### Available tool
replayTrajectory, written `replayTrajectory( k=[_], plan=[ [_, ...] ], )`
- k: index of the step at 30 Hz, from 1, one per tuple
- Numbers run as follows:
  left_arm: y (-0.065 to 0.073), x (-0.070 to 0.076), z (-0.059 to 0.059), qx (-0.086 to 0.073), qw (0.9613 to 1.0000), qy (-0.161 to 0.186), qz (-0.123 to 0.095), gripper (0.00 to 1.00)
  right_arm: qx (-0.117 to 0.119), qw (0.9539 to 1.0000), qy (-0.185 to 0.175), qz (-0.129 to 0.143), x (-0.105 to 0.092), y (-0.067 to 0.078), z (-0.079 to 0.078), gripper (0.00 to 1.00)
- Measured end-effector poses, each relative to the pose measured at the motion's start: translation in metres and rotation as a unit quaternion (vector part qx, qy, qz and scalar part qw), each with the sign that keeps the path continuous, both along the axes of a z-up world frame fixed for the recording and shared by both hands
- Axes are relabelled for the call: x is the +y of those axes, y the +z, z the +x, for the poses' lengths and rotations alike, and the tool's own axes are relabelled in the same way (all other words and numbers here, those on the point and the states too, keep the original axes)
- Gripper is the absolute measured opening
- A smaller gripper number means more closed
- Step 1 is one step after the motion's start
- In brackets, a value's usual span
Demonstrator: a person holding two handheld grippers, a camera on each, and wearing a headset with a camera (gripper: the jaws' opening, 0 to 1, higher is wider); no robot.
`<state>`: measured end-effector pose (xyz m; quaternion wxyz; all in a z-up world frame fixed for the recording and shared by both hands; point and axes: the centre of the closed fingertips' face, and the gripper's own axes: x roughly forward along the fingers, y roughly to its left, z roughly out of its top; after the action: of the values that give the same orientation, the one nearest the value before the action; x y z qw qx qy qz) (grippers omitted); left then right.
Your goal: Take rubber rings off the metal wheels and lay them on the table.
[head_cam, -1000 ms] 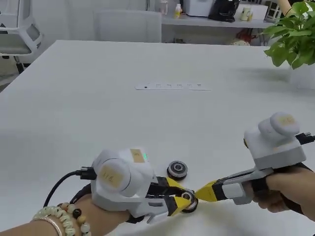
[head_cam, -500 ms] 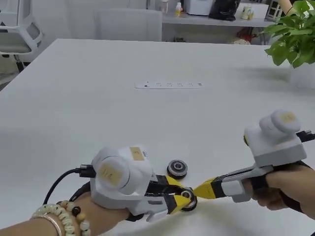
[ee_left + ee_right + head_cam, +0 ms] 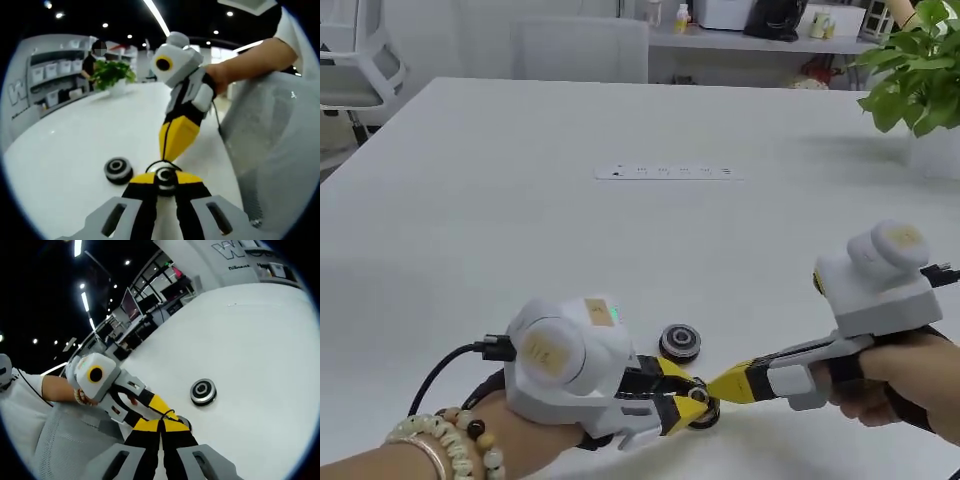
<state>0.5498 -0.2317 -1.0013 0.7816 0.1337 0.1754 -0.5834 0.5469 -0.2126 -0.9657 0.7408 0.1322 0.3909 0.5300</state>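
Low in the head view, my left gripper (image 3: 690, 402) is shut on a small metal wheel (image 3: 700, 410) just above the white table (image 3: 520, 220). The left gripper view shows that wheel (image 3: 165, 175) clamped between the yellow jaw tips. My right gripper (image 3: 716, 388) comes in from the right, shut, pinching a thin black rubber ring (image 3: 161, 164) at the wheel's upper edge. In the right gripper view the ring (image 3: 169, 413) loops just past the closed tips of the right gripper (image 3: 161, 423). A second wheel (image 3: 680, 342) with its black ring on lies flat on the table just beyond.
A white power strip (image 3: 665, 174) lies mid-table. A potted plant (image 3: 915, 70) stands at the far right edge. An office chair (image 3: 355, 70) sits off the left side, and shelves with a person (image 3: 95, 55) stand in the background.
The right gripper has edged slightly left, closer onto the held wheel. The left gripper and the wheel on the table stay about where they were.
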Motion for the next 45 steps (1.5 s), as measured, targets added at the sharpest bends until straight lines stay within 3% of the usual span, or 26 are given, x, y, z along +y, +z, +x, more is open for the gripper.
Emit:
replayTrajectory(
  k=[1, 2, 3, 7, 14, 15, 17, 23, 28, 32, 36, 41, 45],
  plan=[
    [0.000, 0.000, 0.002, 0.000, 1.0000, 0.005, -0.001, 0.13, -0.013, 0.9990, -0.008, -0.043, -0.007, -0.010, 0.001, 0.00],
    [0.000, 0.000, 0.001, 0.001, 1.0000, 0.004, -0.001, 0.13, -0.040, 0.9979, 0.006, -0.051, -0.005, -0.014, -0.002, 0.00],
    [0.000, 0.000, 0.001, 0.000, 1.0000, 0.004, 0.000, 0.13, -0.025, 0.9983, 0.005, -0.052, -0.004, -0.015, -0.005, 0.00],
    [0.000, 0.000, 0.001, 0.000, 1.0000, 0.005, -0.001, 0.13, -0.024, 0.9972, -0.005, -0.071, -0.013, -0.023, 0.001, 0.00],
    [0.000, -0.001, -0.001, 0.003, 1.0000, 0.003, 0.000, 0.14, -0.019, 0.9954, 0.000, -0.094, -0.017, -0.031, -0.005, 0.00],
    [0.000, -0.001, -0.001, 0.000, 1.0000, 0.004, 0.004, 0.14, -0.019, 0.9952, -0.001, -0.096, -0.017, -0.032, -0.005, 0.00],
    [0.001, -0.002, -0.002, -0.023, 0.9993, -0.006, 0.027, 0.14, -0.016, 0.9954, -0.003, -0.095, -0.019, -0.031, -0.005, 0.00],
    [0.004, -0.004, -0.002, -0.013, 0.9995, -0.007, 0.026, 0.14, -0.014, 0.9953, -0.006, -0.095, -0.021, -0.031, -0.005, 0.00],
    [0.018, -0.002, -0.002, 0.000, 1.0000, -0.007, 0.007, 0.18, -0.014, 0.9951, -0.010, -0.097, -0.024, -0.030, -0.001, 0.00],
    [0.030, -0.001, -0.004, -0.004, 0.9999, -0.015, -0.006, 0.27, -0.018, 0.9953, -0.015, -0.095, -0.025, -0.026, 0.002, 0.00],
    [0.045, 0.001, -0.005, 0.004, 0.9994, -0.020, -0.029, 0.37, -0.025, 0.9951, -0.016, -0.094, -0.024, -0.022, 0.004, 0.00],
    [0.064, 0.004, -0.001, -0.004, 0.9988, -0.014, -0.047, 0.48, -0.033, 0.9949, -0.018, -0.094, -0.026, -0.018, 0.008, 0.00],
    [0.072, 0.008, -0.001, -0.011, 0.9989, -0.017, -0.042, 0.58, -0.038, 0.9949, -0.020, -0.092, -0.027, -0.014, 0.010, 0.00]
  ],
)
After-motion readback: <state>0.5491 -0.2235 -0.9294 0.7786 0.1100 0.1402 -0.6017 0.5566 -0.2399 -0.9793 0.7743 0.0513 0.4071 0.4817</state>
